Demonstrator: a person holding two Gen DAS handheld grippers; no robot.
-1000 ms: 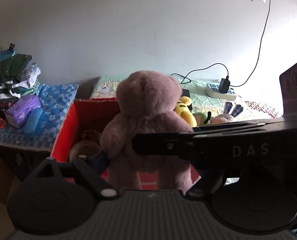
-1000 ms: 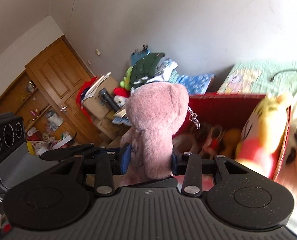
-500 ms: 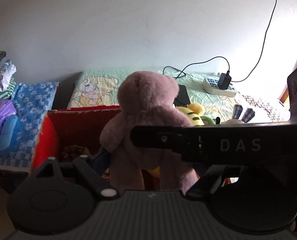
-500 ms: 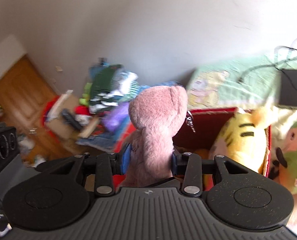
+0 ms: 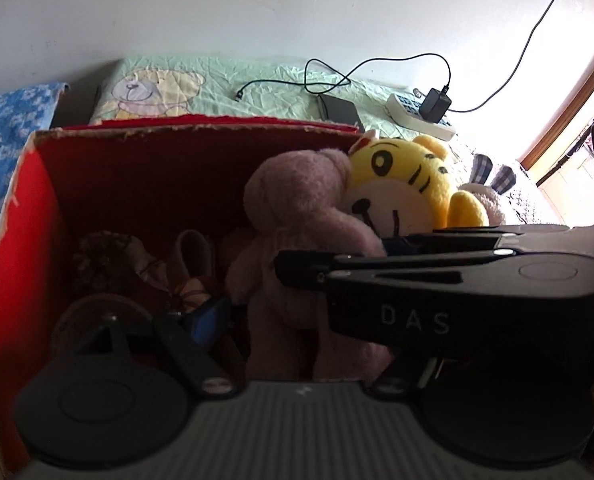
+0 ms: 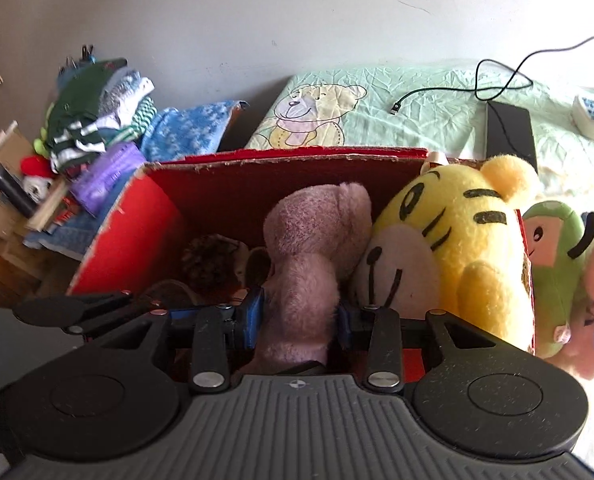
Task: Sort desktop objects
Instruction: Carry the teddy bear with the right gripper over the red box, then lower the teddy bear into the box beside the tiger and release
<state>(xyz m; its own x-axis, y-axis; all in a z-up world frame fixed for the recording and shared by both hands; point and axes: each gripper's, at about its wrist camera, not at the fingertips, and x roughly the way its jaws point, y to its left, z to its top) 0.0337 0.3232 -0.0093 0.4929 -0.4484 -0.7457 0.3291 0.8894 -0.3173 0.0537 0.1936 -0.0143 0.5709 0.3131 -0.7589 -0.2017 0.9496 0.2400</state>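
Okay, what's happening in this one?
A person with a handheld gripper in each hand is putting a pink teddy bear into a red cardboard box. The right gripper is clamped on the bear's body, its head level with the rim, pressed against a yellow tiger plush. The left gripper also brackets the bear, but its grip is unclear.

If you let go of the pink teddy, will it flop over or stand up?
Probably flop: the pink teddy dents where the right gripper squeezes it. It likely leans on the yellow tiger inside the red box, landing softly.

Pink bear [image 6: 309,264] upright, seemingly inside box [image 6: 137,240]
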